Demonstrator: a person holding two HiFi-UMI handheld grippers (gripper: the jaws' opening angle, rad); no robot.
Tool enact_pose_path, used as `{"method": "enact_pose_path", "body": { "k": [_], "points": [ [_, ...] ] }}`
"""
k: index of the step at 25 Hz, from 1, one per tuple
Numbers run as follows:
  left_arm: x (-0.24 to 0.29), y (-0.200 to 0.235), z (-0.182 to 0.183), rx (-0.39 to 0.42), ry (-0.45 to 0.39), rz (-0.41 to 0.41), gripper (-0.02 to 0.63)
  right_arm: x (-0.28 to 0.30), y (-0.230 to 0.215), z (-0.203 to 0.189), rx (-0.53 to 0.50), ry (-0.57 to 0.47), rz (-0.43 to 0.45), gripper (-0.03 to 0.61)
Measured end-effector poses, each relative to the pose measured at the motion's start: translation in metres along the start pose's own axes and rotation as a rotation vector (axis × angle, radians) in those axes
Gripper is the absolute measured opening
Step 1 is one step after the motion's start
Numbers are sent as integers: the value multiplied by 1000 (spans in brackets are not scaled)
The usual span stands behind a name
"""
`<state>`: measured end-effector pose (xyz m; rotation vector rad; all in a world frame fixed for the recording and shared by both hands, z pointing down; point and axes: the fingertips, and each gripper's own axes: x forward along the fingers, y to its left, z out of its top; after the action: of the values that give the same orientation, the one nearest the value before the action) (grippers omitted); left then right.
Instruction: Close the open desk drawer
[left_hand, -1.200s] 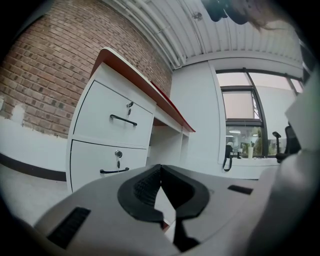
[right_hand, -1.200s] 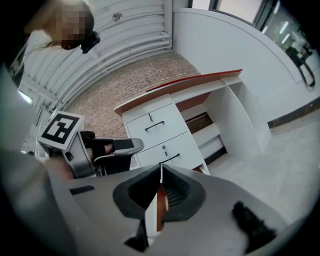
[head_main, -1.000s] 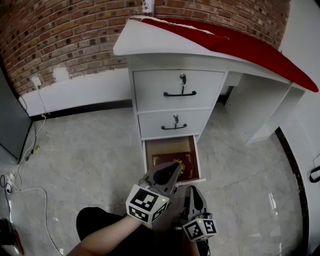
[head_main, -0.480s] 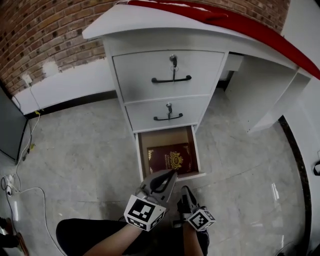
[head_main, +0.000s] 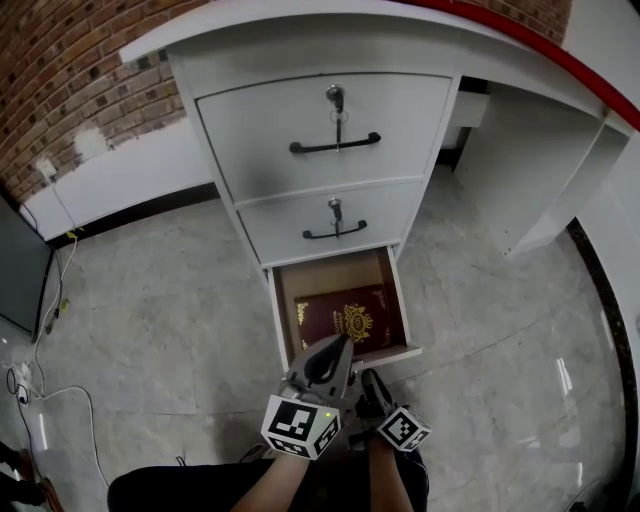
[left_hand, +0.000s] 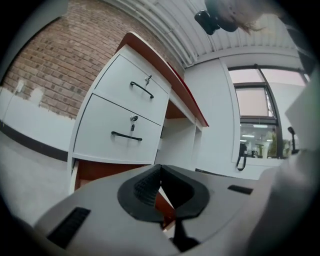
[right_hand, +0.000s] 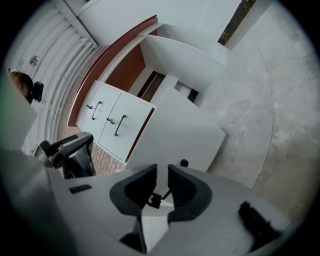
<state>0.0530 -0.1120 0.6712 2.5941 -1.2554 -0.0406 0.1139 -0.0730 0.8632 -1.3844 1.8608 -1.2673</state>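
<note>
The white desk (head_main: 300, 40) has three drawers. The bottom drawer (head_main: 277, 312) stands pulled out, with a dark red book (head_main: 345, 318) lying flat inside; its red-brown inside also shows in the left gripper view (left_hand: 100, 170). My left gripper (head_main: 342, 346) hovers just in front of the drawer's front edge, jaws shut with nothing between them (left_hand: 160, 166). My right gripper (head_main: 368, 378) is beside it on the right, low by the white drawer front (right_hand: 175, 130). Its jaws are opening, with a narrow gap (right_hand: 161, 172) through which a small black fitting shows, not gripped.
The two upper drawers are shut, each with a black handle (head_main: 335, 145) and a key. The desk's white side panel (head_main: 545, 150) stands at the right. Cables (head_main: 40, 390) trail over the floor at the left, and a black office chair (right_hand: 75, 152) stands nearby.
Both grippers have sunk toward the open drawer's front, and the desk now looks larger and nearer. The right gripper has rolled and its jaws have parted slightly.
</note>
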Motion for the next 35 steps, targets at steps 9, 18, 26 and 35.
{"method": "enact_pose_path", "body": {
  "k": [9, 18, 26, 35],
  "points": [
    [-3, -2, -20, 44, 44, -46, 9, 17, -33, -22, 88, 69, 62, 120],
    [-7, -3, -39, 15, 71, -42, 9, 30, -29, -24, 228, -5, 154, 79],
    [-5, -1, -38, -3, 78, -29, 9, 31, -27, -23, 287, -27, 149, 42],
    [-2, -7, -24, -24, 61, -29, 9, 30, -12, -16, 310, -44, 179, 34]
  ]
}}
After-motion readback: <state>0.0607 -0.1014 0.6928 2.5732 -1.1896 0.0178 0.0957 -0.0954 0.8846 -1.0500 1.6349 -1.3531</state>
